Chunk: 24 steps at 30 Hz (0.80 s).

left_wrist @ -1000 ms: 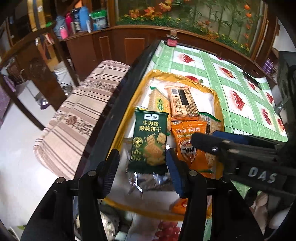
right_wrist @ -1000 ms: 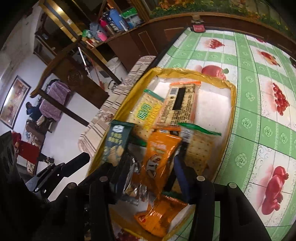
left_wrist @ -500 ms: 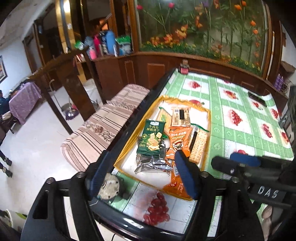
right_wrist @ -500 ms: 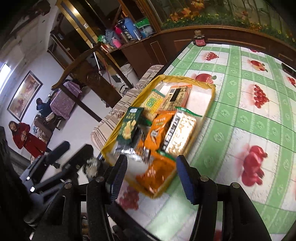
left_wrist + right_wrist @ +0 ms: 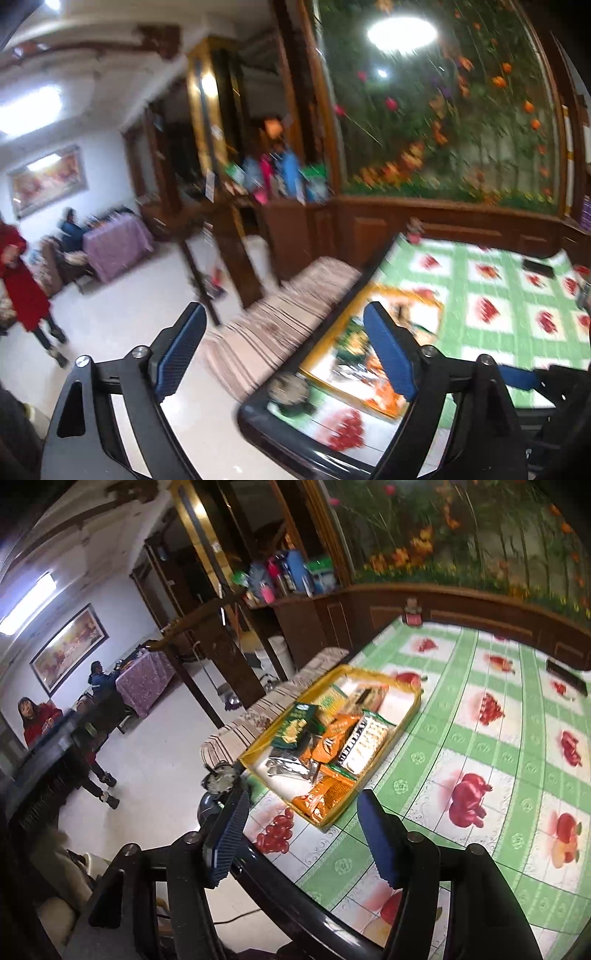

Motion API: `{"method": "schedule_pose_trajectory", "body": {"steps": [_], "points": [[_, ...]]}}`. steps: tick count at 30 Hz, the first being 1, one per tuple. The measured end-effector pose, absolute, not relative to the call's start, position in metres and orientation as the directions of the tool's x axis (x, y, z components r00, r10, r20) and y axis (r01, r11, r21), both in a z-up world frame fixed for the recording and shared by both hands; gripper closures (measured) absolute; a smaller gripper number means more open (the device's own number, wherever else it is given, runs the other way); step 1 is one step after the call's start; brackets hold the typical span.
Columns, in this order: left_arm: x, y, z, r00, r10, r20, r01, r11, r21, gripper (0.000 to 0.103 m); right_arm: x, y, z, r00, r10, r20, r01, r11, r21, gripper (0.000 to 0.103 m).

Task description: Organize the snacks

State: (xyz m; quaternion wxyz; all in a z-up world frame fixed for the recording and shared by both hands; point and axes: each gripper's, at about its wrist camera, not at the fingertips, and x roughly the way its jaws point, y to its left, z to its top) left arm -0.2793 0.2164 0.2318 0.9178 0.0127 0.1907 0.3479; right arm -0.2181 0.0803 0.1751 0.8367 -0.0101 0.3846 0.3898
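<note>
Broad tiled floor (image 5: 162, 760) lying open left of everything, running back to dark wooden cabinets (image 5: 295, 624) and a flower mural (image 5: 480, 528) along the far wall. Green checked tablecloth with fruit prints (image 5: 480, 775) covering a long table, its dark rounded edge (image 5: 295, 893) curving across the near foreground, with plenty of bare cloth on the right. Striped bench cushion (image 5: 258, 716) just beside the table's left edge, between table and floor. Yellow-rimmed tray (image 5: 410, 716) resting near the table's near-left corner, close to that edge, filled with snack packets: a green one (image 5: 295, 727) leaning at the left, orange ones (image 5: 328, 794) toward the front, cracker packs (image 5: 365, 742) at the right, a silver wrapper (image 5: 288, 766) low in the middle. Small round dish-like object (image 5: 219, 777) on the corner just outside the tray, too blurred to name. Dark flat item (image 5: 565, 672) far off on the cloth. Left gripper (image 5: 284, 350) spread wide, having just been opening, nothing between the blue pads, hanging over the table's left edge. Right gripper (image 5: 303, 838) likewise parted and just opening, empty, short of the tray. Two people (image 5: 37, 716) far back at left.
</note>
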Motion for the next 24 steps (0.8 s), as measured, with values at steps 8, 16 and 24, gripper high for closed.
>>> {"method": "schedule_pose_trajectory", "body": {"steps": [8, 16, 24], "points": [[-0.311, 0.214, 0.238, 0.693, 0.653, -0.306, -0.661, 0.745, 0.094, 0.000, -0.252, 0.078, 0.185, 0.386, 0.681, -0.622, -0.719, 0.644, 0.260, 0.038], [-0.305, 0.213, 0.223, 0.684, 0.596, -0.420, -0.626, 0.776, 0.082, 0.000, -0.274, 0.089, 0.179, 0.363, 0.688, -0.629, -0.771, 0.600, 0.212, 0.035], [-0.300, 0.211, 0.214, 0.673, 0.575, -0.465, -0.607, 0.789, 0.096, 0.000, -0.276, 0.095, 0.174, 0.344, 0.693, -0.633, -0.785, 0.583, 0.211, 0.034]]}}
